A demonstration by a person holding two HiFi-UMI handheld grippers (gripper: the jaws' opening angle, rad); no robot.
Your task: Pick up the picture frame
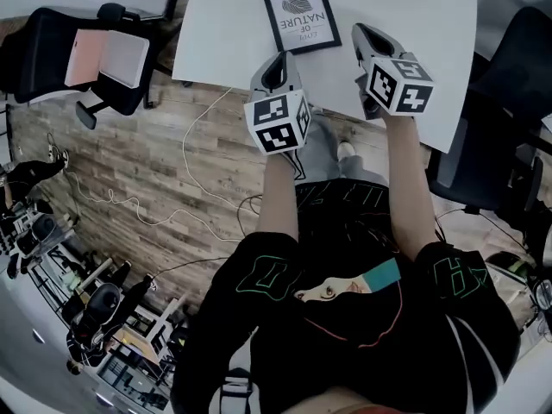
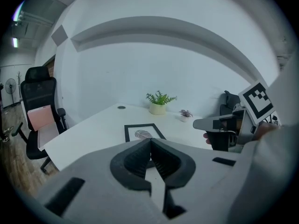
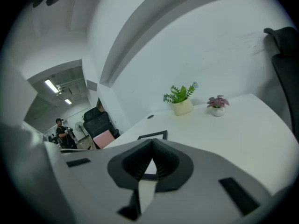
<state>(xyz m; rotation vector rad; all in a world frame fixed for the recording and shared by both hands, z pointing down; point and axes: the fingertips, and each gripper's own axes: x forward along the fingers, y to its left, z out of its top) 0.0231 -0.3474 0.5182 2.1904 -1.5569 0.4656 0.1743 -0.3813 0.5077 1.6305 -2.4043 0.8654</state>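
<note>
1. Now my left gripper [image 1: 278, 61] and right gripper [image 1: 362, 33] are both shut, holding nothing.
2. The picture frame [image 1: 300, 14] lies flat on the table [image 1: 216, 41], just ahead of the left one, ahead-left of the right.
3. It looks light, stiff and thin, maybe breakable, so I would pinch its near edge.
4. Bare table lies all round it; little plants [image 2: 159, 102] stand far behind.

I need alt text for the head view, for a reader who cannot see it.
From above, a person holds the left gripper and the right gripper, both shut and empty, over the near part of a white table, close to a black picture frame lying flat on it. Office chairs stand at either side.
</note>
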